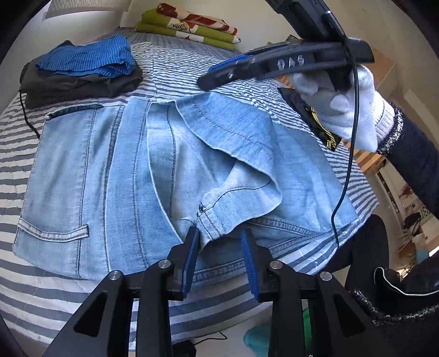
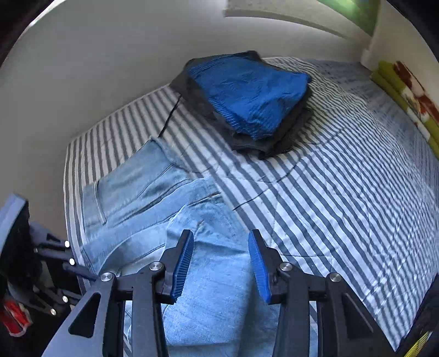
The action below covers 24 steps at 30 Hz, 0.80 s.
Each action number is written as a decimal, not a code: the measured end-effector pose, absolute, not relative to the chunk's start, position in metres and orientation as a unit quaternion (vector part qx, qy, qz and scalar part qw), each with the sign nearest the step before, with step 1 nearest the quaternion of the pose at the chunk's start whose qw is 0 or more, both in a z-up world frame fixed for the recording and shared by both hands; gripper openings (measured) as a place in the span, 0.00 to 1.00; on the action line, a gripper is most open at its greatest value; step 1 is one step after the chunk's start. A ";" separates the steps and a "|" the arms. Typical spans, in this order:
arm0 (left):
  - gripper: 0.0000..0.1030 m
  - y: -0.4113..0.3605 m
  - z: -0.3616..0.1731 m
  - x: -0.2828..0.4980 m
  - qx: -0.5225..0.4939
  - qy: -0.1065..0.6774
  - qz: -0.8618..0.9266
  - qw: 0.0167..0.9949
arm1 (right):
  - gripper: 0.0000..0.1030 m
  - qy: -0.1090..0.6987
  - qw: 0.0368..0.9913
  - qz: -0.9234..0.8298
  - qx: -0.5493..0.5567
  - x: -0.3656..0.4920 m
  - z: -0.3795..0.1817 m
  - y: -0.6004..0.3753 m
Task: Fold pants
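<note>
A bed covered by a grey-and-white striped quilted cotton cover (image 1: 175, 66) fills both views and serves as the reference for everything else. Spread across its near half lies a pair of light blue, faded denim pants (image 1: 90, 175), partly folded, with a back pocket and waistband toward the bed's near left corner and one hem flap turned over the middle of the garment. Farther up the bed, toward its far left side and apart from the pants, sits a stack of folded clothes: a blue ribbed knit garment (image 2: 249, 96) on top of a dark grey folded garment (image 1: 76, 85). At the far end of the bed, against the wall, rest folded green, white and red patterned blankets (image 1: 189, 24).

Over the bed's right edge a white-gloved hand (image 1: 345, 109) with a dark sleeve carries the right gripper (image 2: 221, 263); its blue-padded jaws stand apart above the denim, pressing on nothing. At the bed's near edge the left gripper (image 1: 219, 241) points down at the pants, a seamed fold of denim lying between its blue pads (image 1: 192, 258), the jaws parted and not clamped on it.
</note>
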<state>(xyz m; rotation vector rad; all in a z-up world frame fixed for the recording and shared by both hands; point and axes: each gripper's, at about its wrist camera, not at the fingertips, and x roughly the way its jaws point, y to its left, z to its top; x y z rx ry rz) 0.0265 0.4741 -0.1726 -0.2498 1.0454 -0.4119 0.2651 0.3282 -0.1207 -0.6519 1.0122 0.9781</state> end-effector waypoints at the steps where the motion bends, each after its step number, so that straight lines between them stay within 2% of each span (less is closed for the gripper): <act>1: 0.33 0.472 -0.172 0.027 -0.115 0.495 -0.196 0.838 | 0.43 0.445 0.708 0.446 -0.318 0.258 -0.126 0.334; 6: 0.30 0.470 -0.176 0.030 -0.114 0.499 -0.199 0.836 | 0.43 0.407 0.694 0.455 -0.382 0.242 -0.150 0.353; 7: 0.24 0.471 -0.176 0.030 -0.114 0.499 -0.198 0.836 | 0.38 0.408 0.692 0.455 -0.384 0.243 -0.154 0.356; 8: 0.22 0.472 -0.177 0.031 -0.113 0.498 -0.196 0.837 | 0.12 0.413 0.691 0.455 -0.382 0.245 -0.156 0.358; 9: 0.20 0.473 -0.177 0.030 -0.112 0.497 -0.195 0.838 | 0.06 0.418 0.693 0.446 -0.382 0.247 -0.159 0.358; 12: 0.16 0.477 -0.174 0.026 -0.119 0.494 -0.195 0.839 | 0.06 0.423 0.715 0.441 -0.341 0.260 -0.148 0.352; 16: 0.15 0.497 -0.167 0.016 -0.171 0.475 -0.199 0.840 | 0.06 0.468 0.728 0.448 -0.225 0.302 -0.126 0.344; 24: 0.15 0.539 -0.173 0.012 -0.258 0.467 -0.200 0.822 | 0.06 0.544 0.706 0.422 -0.165 0.339 -0.174 0.374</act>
